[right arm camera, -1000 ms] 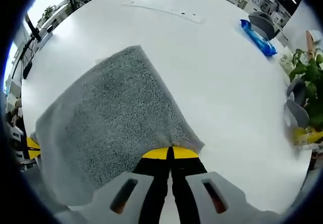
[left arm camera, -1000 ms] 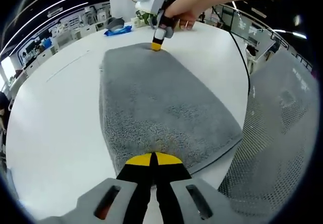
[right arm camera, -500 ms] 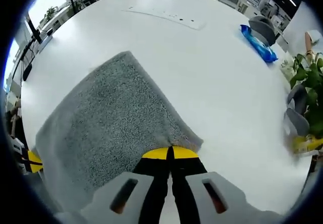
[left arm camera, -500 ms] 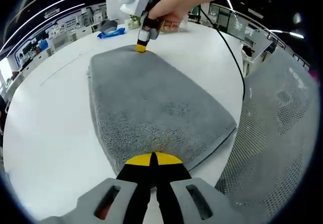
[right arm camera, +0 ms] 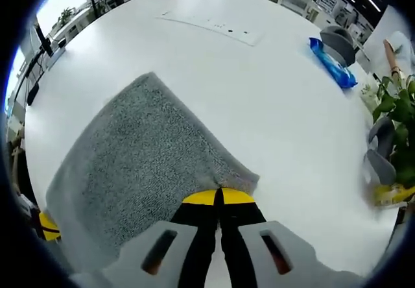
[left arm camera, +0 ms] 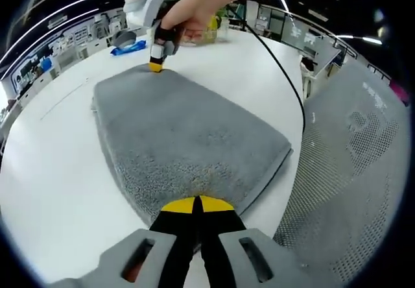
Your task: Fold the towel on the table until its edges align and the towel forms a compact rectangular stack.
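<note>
- While both grippers pinch it, the grey towel (left arm camera: 185,142) lies spread flat on the white table (left arm camera: 45,171), already doubled: two layers show along its edge toward the table's rim in the left gripper view.
- Left gripper (left arm camera: 196,205): jaws closed together on the towel's near corner, yellow tips touching the pile.
- Right gripper (right arm camera: 218,197): jaws likewise pressed together on a towel corner; in the left gripper view it sits at the towel's far corner (left arm camera: 155,67), held by a hand (left arm camera: 188,17).
- In the right gripper view the towel (right arm camera: 139,161) runs away from the jaws to the left, with a yellow tip of the other gripper at its far lower-left end.
- Cable (left arm camera: 279,74) trails from the hand across the table and off its edge.
- Mesh chair back (left arm camera: 350,171) stands just beside the table edge.
- Blue packet (right arm camera: 331,54) lies well apart from the towel, near a dark grey object (right arm camera: 340,41).
- Power strip (right arm camera: 211,25) lies on the far table.
- Plant (right arm camera: 395,113) sits at the table's right side.
</note>
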